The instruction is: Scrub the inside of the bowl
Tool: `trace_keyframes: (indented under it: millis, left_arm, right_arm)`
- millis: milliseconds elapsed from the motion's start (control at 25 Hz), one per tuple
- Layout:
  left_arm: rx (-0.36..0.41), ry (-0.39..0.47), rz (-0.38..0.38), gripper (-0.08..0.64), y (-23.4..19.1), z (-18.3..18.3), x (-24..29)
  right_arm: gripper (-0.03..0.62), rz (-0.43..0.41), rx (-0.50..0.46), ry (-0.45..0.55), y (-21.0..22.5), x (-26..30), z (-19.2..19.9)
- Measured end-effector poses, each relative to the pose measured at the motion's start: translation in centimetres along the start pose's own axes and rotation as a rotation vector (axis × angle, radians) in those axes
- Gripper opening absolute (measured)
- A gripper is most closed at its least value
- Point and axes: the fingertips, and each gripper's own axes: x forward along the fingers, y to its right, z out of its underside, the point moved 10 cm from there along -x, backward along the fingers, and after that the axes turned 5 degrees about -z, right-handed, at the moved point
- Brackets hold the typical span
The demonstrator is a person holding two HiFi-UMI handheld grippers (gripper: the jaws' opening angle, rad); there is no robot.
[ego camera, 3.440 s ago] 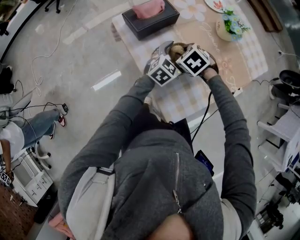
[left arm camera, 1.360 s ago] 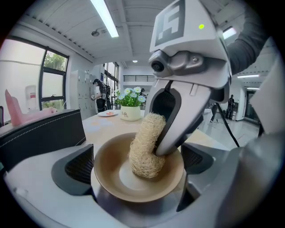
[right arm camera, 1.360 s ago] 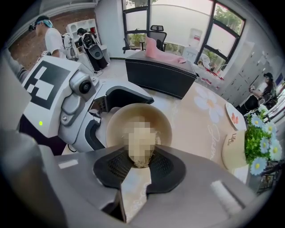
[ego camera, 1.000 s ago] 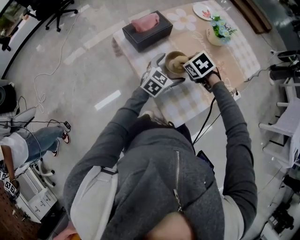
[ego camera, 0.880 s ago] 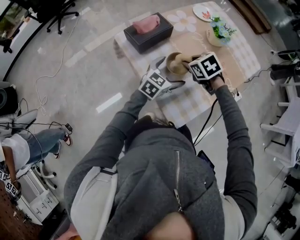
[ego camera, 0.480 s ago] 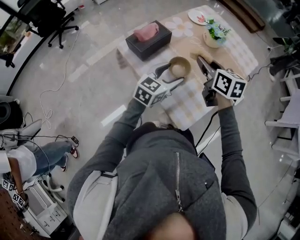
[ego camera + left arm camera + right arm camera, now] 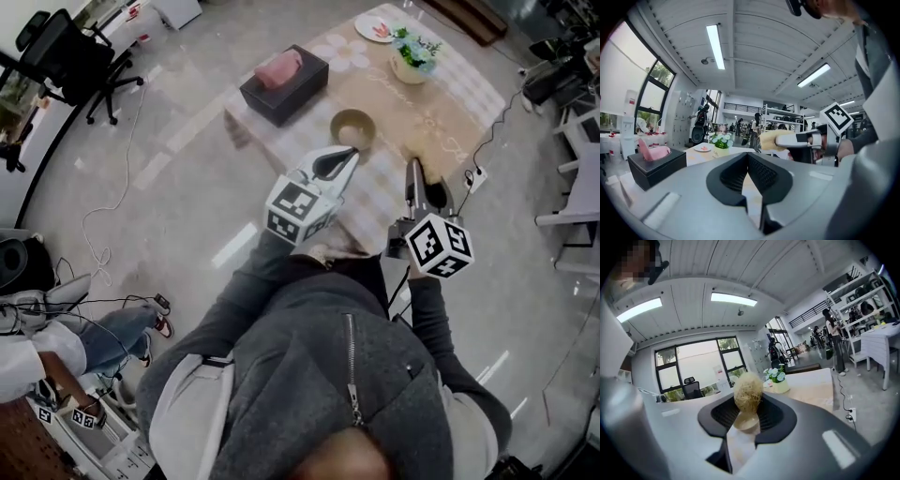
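The beige bowl [image 7: 353, 128] stands alone on the table's checked cloth [image 7: 380, 192] with nothing in it. My left gripper [image 7: 348, 156] hovers just short of it on the near side; its jaws [image 7: 748, 159] have just been closing and are shut with nothing between them. My right gripper [image 7: 412, 169] is raised to the right of the bowl, well clear of it. It [image 7: 748, 404] is shut on a straw-coloured scrubber [image 7: 748, 389]. That scrubber [image 7: 775, 139] also shows in the left gripper view, sticking out of the right gripper's jaws.
A black tissue box [image 7: 284, 82] with a pink tissue sits at the table's far left. A small flower pot [image 7: 411, 52] and a plate [image 7: 375, 28] stand at the far end. A cable with a power strip [image 7: 473, 175] hangs off the right edge. An office chair [image 7: 66, 66] stands far left.
The left gripper let go of the bowl's rim, drew back and closed. The right gripper lifted the scrubber out of the bowl and swung right, toward the person.
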Motion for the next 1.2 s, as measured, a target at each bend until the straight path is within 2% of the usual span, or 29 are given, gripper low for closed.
trace_keyframes:
  millis: [120,200,400,720,960,1200]
  left_arm:
    - [0.002,-0.023,-0.017,0.009,1.2,0.8,-0.7]
    - [0.004,-0.022,-0.001,0.009,1.9,1.2,-1.1]
    - [0.000,0.033,0.065,0.009,3.2,1.2,-1.8]
    - [0.008,0.025,0.124,0.009,4.9,1.6,-1.5]
    - [-0.002,0.021,0.139,0.009,5.1,1.6,-0.7]
    - [0.020,-0.001,0.164,0.009,5.8,2.0,-0.1]
  right_arm:
    - [0.100,0.055,0.012,-0.022,-0.1,-1.3,2.2]
    - [0.098,0.064,0.022,-0.031,-0.3,-1.8,2.9]
    - [0.097,0.066,-0.006,-0.027,-0.9,-2.1,3.2]
    - [0.094,0.082,-0.018,-0.042,-1.0,-2.8,3.5]
    - [0.095,0.109,-0.007,-0.045,-0.4,-3.9,3.7]
    - [0.095,0.128,0.007,-0.049,-0.2,-4.7,4.1]
